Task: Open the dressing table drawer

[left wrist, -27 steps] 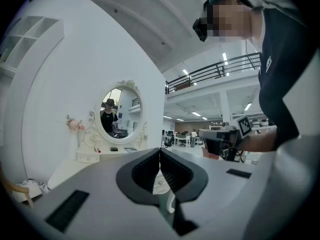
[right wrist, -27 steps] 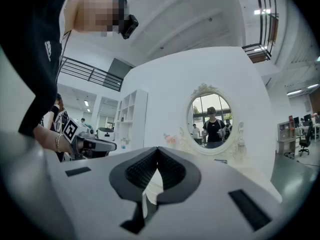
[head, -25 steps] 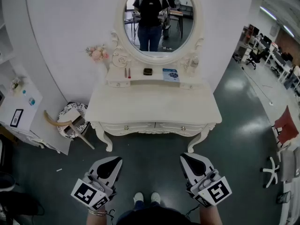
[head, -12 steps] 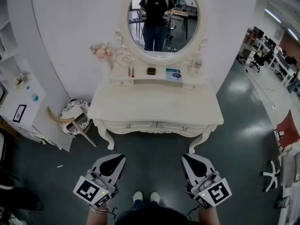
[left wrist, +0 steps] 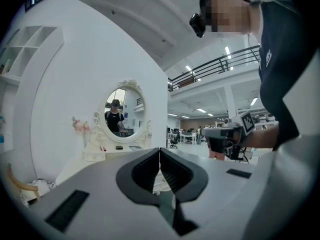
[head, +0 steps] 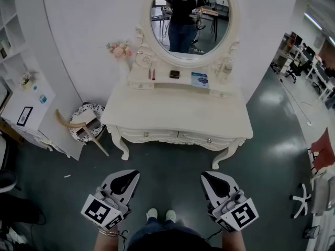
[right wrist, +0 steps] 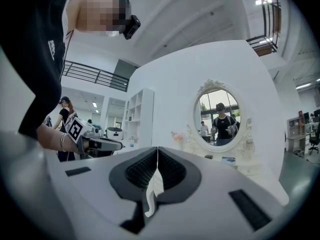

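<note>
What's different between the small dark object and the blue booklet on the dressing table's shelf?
The small dark object is squarish and nearly black; the blue booklet is oblong and lighter. The dark object looks smaller than the booklet. It sits below the middle of the mirror; the booklet lies further right. Both rest on the raised shelf under the mirror.

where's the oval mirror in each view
Head view: oval mirror, top centre.
Left gripper view: mirror left of centre, mid-height.
Right gripper view: mirror right of centre, mid-height.
Shared landmark: pink flowers just left of the mirror's lower edge in every view.
</note>
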Available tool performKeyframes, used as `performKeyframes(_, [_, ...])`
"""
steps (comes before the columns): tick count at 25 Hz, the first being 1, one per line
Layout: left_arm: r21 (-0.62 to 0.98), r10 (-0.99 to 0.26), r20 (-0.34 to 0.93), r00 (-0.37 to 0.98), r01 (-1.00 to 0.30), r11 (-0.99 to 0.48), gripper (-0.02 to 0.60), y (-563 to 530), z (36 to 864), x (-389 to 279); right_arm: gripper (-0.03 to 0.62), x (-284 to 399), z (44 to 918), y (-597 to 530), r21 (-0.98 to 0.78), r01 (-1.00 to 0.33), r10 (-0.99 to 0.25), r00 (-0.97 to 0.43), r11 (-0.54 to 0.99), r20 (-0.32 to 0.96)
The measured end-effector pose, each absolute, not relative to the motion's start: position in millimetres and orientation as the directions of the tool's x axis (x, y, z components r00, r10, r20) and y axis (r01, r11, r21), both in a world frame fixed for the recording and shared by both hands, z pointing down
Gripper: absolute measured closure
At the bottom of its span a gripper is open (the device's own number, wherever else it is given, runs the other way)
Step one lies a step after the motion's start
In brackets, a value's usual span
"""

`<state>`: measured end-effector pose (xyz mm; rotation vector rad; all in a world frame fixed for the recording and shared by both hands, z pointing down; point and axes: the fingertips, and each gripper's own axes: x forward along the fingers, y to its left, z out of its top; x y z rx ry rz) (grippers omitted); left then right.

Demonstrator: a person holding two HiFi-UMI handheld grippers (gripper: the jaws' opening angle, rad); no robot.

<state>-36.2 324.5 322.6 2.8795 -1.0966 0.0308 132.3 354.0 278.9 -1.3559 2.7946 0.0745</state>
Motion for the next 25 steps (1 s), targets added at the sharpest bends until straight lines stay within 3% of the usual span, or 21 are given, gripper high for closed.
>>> performKeyframes(10, [0.067,-0.759,0.059,0.649,-0.761,-0.645,0.565,347.3,336.6,-40.4,0.576,135.4,304.8,358.1,0.003,-0.711,-0.711,-0.703,0.703,-0.013])
performKeyframes(25, [0.076,-0.783,0.092,0.615,-0.788,-0.611,0.565,327.7,353.3,-45.6,0.576,135.4,309.2,331.2,-0.018,-0.695,-0.696,-0.718,0.718,-0.010])
